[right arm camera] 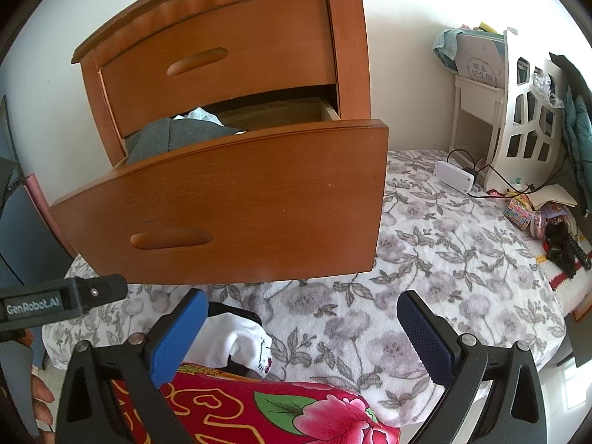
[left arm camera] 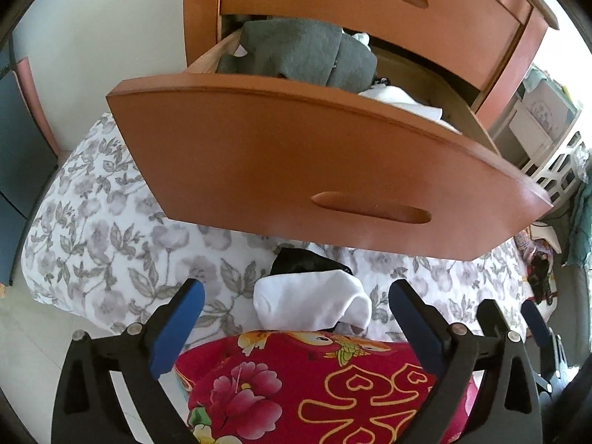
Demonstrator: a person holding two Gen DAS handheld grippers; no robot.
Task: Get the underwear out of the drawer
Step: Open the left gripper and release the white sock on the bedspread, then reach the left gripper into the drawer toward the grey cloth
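The wooden nightstand's lower drawer [left arm camera: 296, 155] [right arm camera: 222, 203] stands pulled out over the bed. Inside it lie a grey garment [left arm camera: 303, 51] [right arm camera: 174, 137] and a white one [left arm camera: 399, 100]. A white piece of underwear [left arm camera: 314, 303] [right arm camera: 240, 336] rests on the floral bedsheet, on top of a black piece [left arm camera: 303, 259]. My left gripper [left arm camera: 296, 307] is open, its blue pads wide on either side of the white piece without touching it. My right gripper [right arm camera: 301, 333] is open too, over bare sheet to the right of the pile.
A red floral quilt [left arm camera: 314, 381] [right arm camera: 240, 407] lies at the near edge of the bed. The upper drawer [right arm camera: 222, 59] is closed. A white power strip [right arm camera: 453, 175], a white rack [right arm camera: 525, 122] and small clutter [right arm camera: 547, 222] sit at the far right.
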